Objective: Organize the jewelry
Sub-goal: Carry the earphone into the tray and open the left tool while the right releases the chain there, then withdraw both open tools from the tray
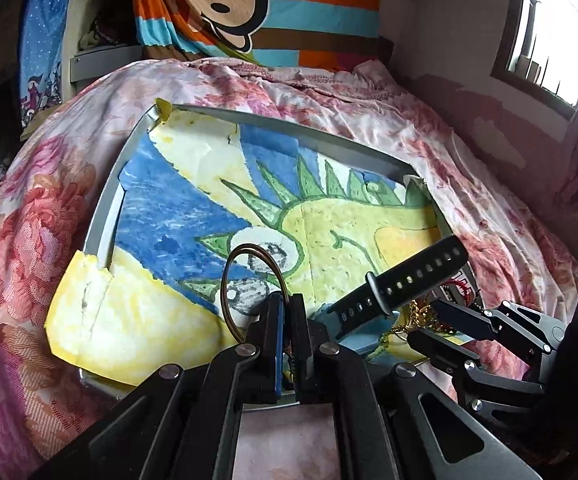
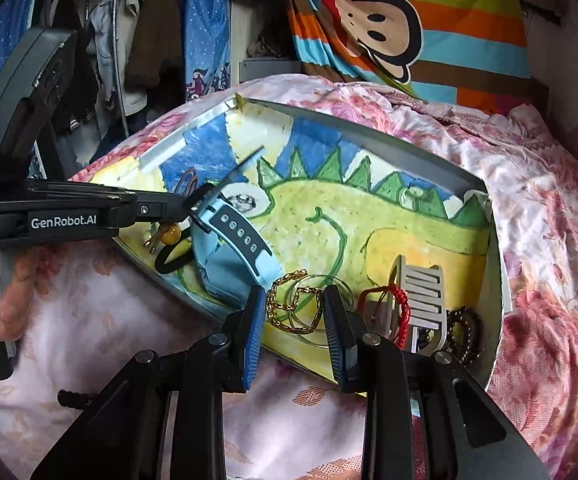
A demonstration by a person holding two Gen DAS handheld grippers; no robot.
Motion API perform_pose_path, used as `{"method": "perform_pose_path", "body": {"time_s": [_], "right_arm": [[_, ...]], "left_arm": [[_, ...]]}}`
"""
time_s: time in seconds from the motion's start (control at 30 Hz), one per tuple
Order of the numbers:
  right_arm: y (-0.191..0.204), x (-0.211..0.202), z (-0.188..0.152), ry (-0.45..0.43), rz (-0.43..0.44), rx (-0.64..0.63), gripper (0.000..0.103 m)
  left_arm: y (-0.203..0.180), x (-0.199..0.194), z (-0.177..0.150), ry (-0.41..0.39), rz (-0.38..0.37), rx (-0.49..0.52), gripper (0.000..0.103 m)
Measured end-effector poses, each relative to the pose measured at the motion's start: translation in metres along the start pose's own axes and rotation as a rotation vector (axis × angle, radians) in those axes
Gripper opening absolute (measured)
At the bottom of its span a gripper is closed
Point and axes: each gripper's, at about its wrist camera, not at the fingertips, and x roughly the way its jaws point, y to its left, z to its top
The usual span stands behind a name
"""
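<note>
My left gripper [image 1: 287, 304] is shut on a thin brown hoop bracelet [image 1: 241, 276] and holds it above the painted tray [image 1: 101, 220]. It also shows in the right wrist view [image 2: 181, 204]. My right gripper [image 2: 295, 300] is open, its fingers on either side of a gold chain [image 2: 289, 300] that lies by a clear glass dish [image 2: 329, 308]. A blue watch with a dark strap [image 2: 237, 232] lies on the tray between the two grippers. A red cord bracelet [image 2: 389, 296], a dark bead bracelet [image 2: 465, 328], a black hair tie [image 2: 173, 258] and an amber bead piece [image 2: 171, 234] lie near the tray's front edge.
The tray lies on a bed with a pink floral cover [image 1: 29, 240]. A small grey slatted stand [image 2: 425, 300] stands at the tray's front right. A striped monkey-print cloth [image 2: 389, 20] hangs behind. Clothes [image 2: 121, 40] hang at the back left. A window [image 1: 549, 20] is at right.
</note>
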Motion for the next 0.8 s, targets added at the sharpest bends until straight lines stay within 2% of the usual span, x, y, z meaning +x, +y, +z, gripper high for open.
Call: {"method": "perform_pose_path", "body": {"time_s": [0.07,0.2,0.23,0.27,0.3,0.37,0.43,0.47,0.5,0.6,0.67,0.73,0.8], "right_arm": [[-0.003,0.000,0.000,0.006,0.005,0.009,0.026],[-0.005,0.001,-0.001,0.018,0.013,0.018,0.027],[-0.005,0.002,-0.002,0.026,0.015,0.017,0.029],[-0.005,0.003,-0.002,0.033,0.020,0.017,0.036],[-0.005,0.002,-0.003,0.036,0.023,0.017,0.040],[-0.007,-0.002,-0.004,0.023,0.021,0.024,0.053],[-0.009,-0.009,-0.005,0.015,0.030,0.031,0.053],[-0.009,-0.013,-0.006,0.014,0.028,0.031,0.053],[-0.010,-0.016,-0.008,0.013,0.027,0.028,0.054],[-0.014,-0.031,-0.013,0.003,0.009,0.023,0.062],[-0.020,-0.046,-0.017,-0.017,0.005,0.036,0.067],[-0.025,-0.062,-0.019,-0.046,0.012,0.050,0.076],[-0.028,-0.079,-0.021,-0.081,0.011,0.057,0.082]], "left_arm": [[0.004,0.006,-0.001,0.028,-0.005,-0.032,0.004],[0.008,0.006,-0.003,0.034,-0.001,-0.049,0.004],[0.008,0.005,-0.002,0.036,0.000,-0.049,0.004],[0.007,0.005,-0.002,0.038,0.001,-0.049,0.005],[0.007,0.004,-0.002,0.044,0.006,-0.051,0.009],[0.007,0.001,-0.003,0.054,0.015,-0.062,0.027],[0.010,-0.004,-0.005,0.036,0.007,-0.091,0.062],[0.012,-0.009,-0.007,0.012,0.002,-0.118,0.068],[0.014,-0.013,-0.009,-0.009,-0.005,-0.139,0.073],[0.014,-0.026,-0.011,-0.025,-0.023,-0.161,0.073],[0.010,-0.038,-0.015,-0.044,-0.009,-0.147,0.077],[0.003,-0.054,-0.021,-0.093,0.028,-0.141,0.090],[-0.002,-0.071,-0.026,-0.145,0.040,-0.144,0.094]]}}
